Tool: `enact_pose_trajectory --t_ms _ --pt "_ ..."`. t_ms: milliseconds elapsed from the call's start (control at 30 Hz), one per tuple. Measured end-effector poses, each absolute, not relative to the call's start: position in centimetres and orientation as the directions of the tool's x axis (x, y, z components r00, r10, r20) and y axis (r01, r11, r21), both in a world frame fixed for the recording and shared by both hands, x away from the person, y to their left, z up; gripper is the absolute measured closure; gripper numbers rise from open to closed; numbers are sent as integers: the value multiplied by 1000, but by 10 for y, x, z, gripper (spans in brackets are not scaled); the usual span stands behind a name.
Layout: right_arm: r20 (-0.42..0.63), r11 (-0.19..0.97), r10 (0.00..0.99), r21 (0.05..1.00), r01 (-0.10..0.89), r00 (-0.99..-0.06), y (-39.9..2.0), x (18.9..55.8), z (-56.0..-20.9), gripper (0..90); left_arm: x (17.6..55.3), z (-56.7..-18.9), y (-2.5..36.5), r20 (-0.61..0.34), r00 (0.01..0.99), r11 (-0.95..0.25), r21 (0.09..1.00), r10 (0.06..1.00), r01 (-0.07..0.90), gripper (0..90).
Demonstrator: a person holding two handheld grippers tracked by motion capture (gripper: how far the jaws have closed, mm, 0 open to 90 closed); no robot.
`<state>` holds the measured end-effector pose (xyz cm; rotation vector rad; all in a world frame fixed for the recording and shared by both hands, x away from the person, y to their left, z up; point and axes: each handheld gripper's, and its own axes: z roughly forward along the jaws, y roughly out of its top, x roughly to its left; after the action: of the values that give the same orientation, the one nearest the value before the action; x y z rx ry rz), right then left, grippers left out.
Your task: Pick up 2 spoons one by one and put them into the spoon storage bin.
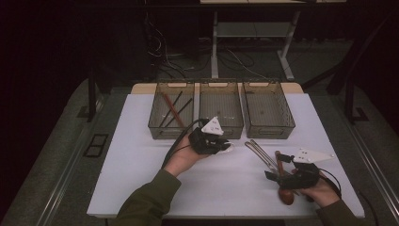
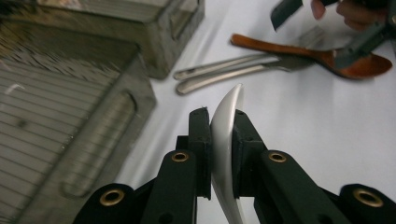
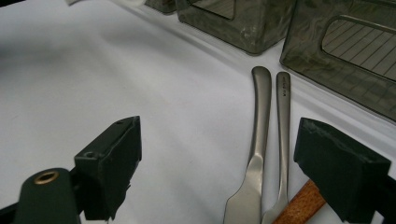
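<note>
My left gripper (image 2: 219, 140) pinches a white curved plastic spoon (image 2: 226, 135) edge-on, long axis along the jaws, just before the middle smoky translucent bin (image 1: 221, 107); my right gripper (image 3: 219, 172), nearer the steel cutlery (image 3: 259, 140), stands spread.

Across the far side of the desk (image 1: 141, 179) three smoky plastic bins (image 1: 221, 109) stand side by side with their walls touching, so no gripper could pass between them; the only way into one is from above, and the leftmost bin (image 1: 171, 110) already holds a few sticks. In front of the bins the left and middle of the white desk lie bare and wide. The near right is crowded: two metal utensils (image 1: 259, 151) lie side by side with a wooden spoon (image 1: 283, 181) just beside them, under the wide-spread right gripper (image 1: 275, 178).
</note>
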<state>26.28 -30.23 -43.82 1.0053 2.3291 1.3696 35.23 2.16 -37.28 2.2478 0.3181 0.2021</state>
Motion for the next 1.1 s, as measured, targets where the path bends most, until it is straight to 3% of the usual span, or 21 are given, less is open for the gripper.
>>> enact_pose_trajectory --t_ms 567,1100 --pt "123 315 672 845 433 -730 -302 262 -438 148 401 -337 13 81 931 -604 780 355 163 807" --pt "133 307 671 846 436 -730 -302 262 -438 148 450 -340 13 86 865 -559 794 495 241 806"
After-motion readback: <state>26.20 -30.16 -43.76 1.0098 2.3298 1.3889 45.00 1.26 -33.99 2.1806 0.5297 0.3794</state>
